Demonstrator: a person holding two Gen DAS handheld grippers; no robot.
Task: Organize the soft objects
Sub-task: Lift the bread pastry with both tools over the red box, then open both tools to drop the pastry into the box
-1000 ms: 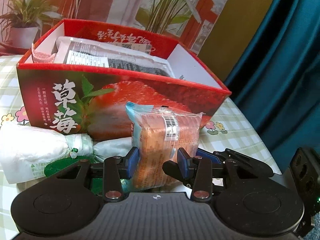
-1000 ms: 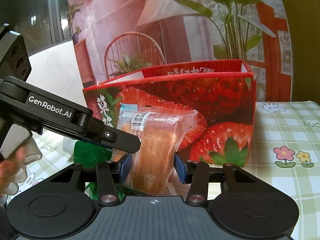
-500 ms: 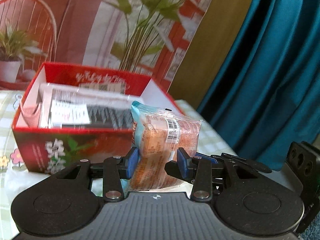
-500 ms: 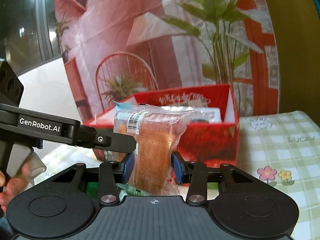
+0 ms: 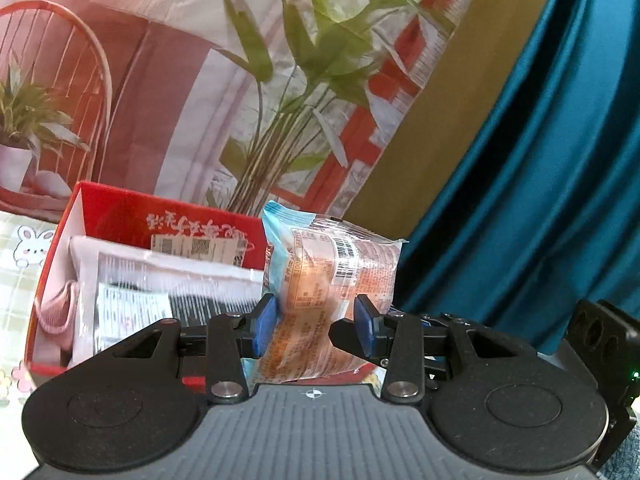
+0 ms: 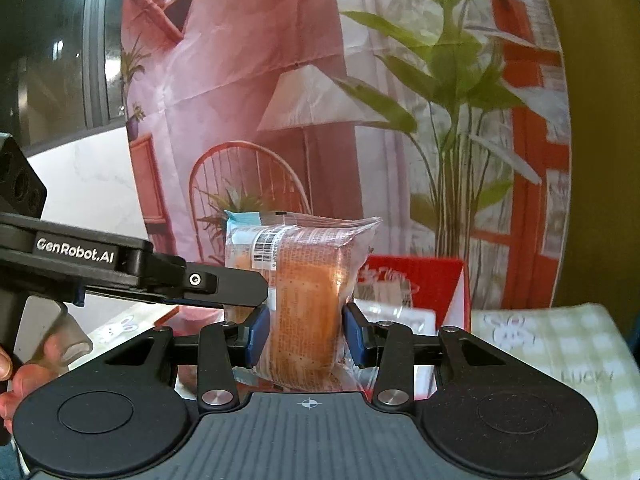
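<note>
A wrapped bread packet (image 5: 328,280), clear plastic with a blue end and a barcode, is held in the air by both grippers. My left gripper (image 5: 315,328) is shut on its lower part. My right gripper (image 6: 304,336) is shut on the same packet (image 6: 308,292) from the other side; the left gripper's arm (image 6: 132,268) crosses that view at the left. The red strawberry box (image 5: 52,264) lies open below and behind the packet, holding flat plastic-wrapped packs (image 5: 160,280). The box also shows in the right wrist view (image 6: 432,276).
A checked tablecloth (image 6: 560,344) with bunny and flower prints covers the table. A printed backdrop (image 5: 200,80) with a chair, lamp and plants stands behind the box. A teal curtain (image 5: 540,160) hangs at the right.
Both grippers have lifted the bread packet higher. The box has dropped lower in both views and its open top shows more; the white bag on the table has left the view.
</note>
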